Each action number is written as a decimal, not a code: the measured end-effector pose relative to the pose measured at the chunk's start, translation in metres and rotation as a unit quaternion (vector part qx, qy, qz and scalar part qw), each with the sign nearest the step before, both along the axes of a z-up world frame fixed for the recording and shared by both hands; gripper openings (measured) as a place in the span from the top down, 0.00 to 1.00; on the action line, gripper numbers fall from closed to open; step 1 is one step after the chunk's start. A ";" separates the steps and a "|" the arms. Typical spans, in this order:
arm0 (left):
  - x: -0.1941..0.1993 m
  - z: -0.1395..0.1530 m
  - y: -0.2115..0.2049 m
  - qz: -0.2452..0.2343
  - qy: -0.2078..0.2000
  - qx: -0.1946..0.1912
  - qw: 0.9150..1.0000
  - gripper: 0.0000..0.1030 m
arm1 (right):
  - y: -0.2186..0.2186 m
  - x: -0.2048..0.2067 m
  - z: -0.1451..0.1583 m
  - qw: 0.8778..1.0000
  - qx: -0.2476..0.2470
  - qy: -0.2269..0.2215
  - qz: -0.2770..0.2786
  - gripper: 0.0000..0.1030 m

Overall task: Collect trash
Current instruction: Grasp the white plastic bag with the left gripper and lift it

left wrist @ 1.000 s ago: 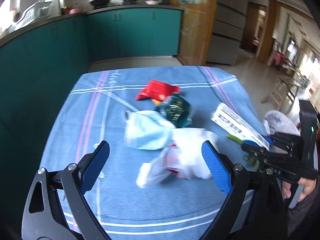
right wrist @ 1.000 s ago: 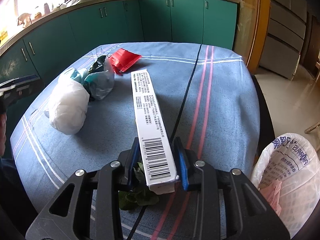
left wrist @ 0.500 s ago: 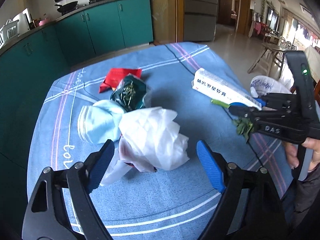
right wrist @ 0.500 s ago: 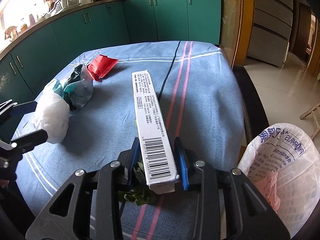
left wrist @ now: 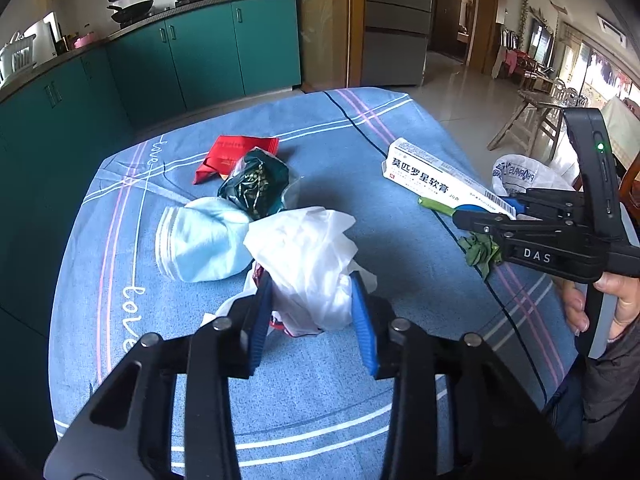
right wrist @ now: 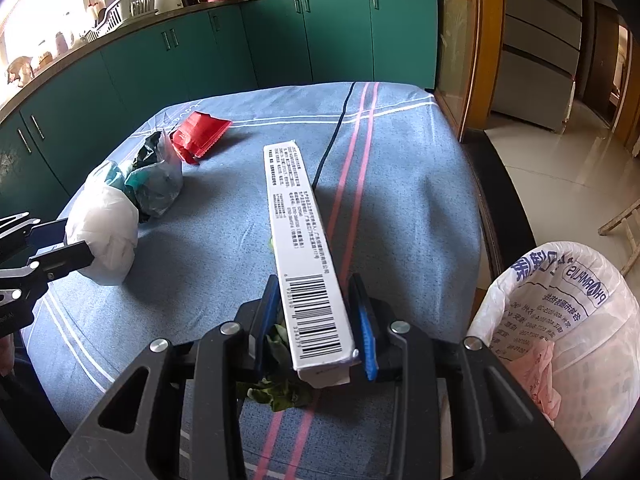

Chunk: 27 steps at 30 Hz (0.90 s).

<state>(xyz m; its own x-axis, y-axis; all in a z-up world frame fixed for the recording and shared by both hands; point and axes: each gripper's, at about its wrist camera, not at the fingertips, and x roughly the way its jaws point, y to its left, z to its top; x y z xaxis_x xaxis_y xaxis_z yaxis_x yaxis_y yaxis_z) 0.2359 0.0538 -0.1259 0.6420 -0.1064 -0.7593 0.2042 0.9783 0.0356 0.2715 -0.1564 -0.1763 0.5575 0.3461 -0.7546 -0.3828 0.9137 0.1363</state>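
My left gripper point(left wrist: 312, 312) is shut on a crumpled white plastic bag point(left wrist: 308, 252) that rests on the blue tablecloth point(left wrist: 340, 400). My right gripper point(right wrist: 316, 320) is shut on a long white ointment box point(right wrist: 300, 224) and holds it above the cloth; the box also shows in the left wrist view point(left wrist: 440, 178). Green leaves point(right wrist: 280, 392) lie under the right gripper. A light blue face mask point(left wrist: 196, 236), a dark green wrapper in clear plastic point(left wrist: 256, 184) and a red packet point(left wrist: 232, 152) lie on the table.
A bin lined with a white printed bag point(right wrist: 568, 320) stands off the table's right edge, with pink trash inside. Teal kitchen cabinets point(right wrist: 200, 48) run behind the table. A wooden stool point(left wrist: 528, 116) stands on the tiled floor beyond.
My left gripper moved forward and closed its jaws on the white plastic bag. My right gripper kept hold of the box and shifted slightly.
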 end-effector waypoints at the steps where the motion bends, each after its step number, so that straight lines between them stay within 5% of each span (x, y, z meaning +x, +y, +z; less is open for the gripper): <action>1: -0.001 0.001 0.001 -0.001 -0.001 -0.001 1.000 0.64 | 0.000 0.000 0.000 1.000 -0.001 -0.001 0.000 0.66; 10: -0.012 0.005 -0.007 -0.025 -0.008 0.000 1.000 0.67 | 0.002 -0.001 -0.001 1.000 -0.005 -0.004 0.002 0.65; 15: -0.009 0.001 -0.008 -0.020 0.003 0.006 1.000 0.54 | 0.002 -0.002 -0.001 1.000 -0.008 -0.005 0.002 0.65; 20: -0.003 -0.003 -0.011 -0.008 0.001 0.020 1.000 0.25 | 0.003 -0.002 -0.001 1.000 -0.009 -0.006 0.001 0.65; 27: -0.001 -0.008 -0.024 -0.021 0.000 0.041 0.999 0.31 | 0.005 -0.001 -0.001 1.000 -0.011 -0.006 0.001 0.65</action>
<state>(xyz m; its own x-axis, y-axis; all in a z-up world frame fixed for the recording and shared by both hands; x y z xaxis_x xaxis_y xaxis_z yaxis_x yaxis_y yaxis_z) 0.2350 0.0301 -0.1338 0.6379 -0.0708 -0.7668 0.2445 0.9629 0.1145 0.2705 -0.1509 -0.1776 0.5653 0.3312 -0.7555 -0.3862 0.9155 0.1124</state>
